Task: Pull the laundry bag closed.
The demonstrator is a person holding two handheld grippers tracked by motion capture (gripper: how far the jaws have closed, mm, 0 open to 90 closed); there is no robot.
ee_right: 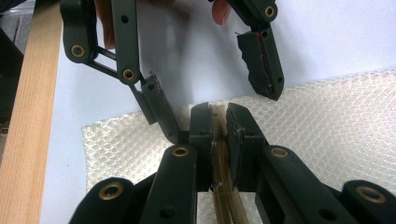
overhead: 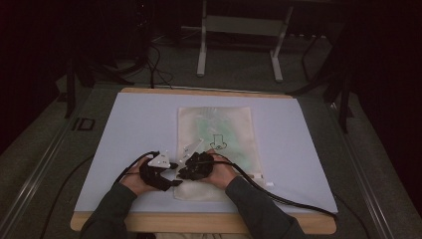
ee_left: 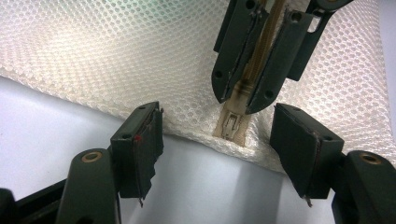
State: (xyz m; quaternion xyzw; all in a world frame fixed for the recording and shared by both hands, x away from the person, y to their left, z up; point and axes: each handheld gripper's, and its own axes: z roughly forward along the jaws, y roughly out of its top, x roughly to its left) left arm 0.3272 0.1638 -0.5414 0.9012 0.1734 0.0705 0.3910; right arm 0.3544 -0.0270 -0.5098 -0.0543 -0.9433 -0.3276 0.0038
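A cream mesh bag (overhead: 219, 134) with a zipper lies flat on the pale mat (overhead: 139, 129). At its near edge my right gripper (ee_right: 218, 116) is shut on the tan zipper tape (ee_right: 223, 186), pinching it between both pads. The zipper end tab (ee_left: 232, 127) sticks out just past the right gripper (ee_left: 240, 95) at the bag's (ee_left: 116, 60) edge. My left gripper (ee_left: 219, 154) stands open, one jaw on each side of that tab, not touching it. In the high view the left gripper (overhead: 171, 173) and right gripper (overhead: 185, 168) meet tip to tip.
The mat covers a wooden table whose front edge (overhead: 199, 223) runs below my forearms. A cable (overhead: 278, 196) trails off to the right across the mat. A metal stand (overhead: 239, 30) is on the floor beyond the table.
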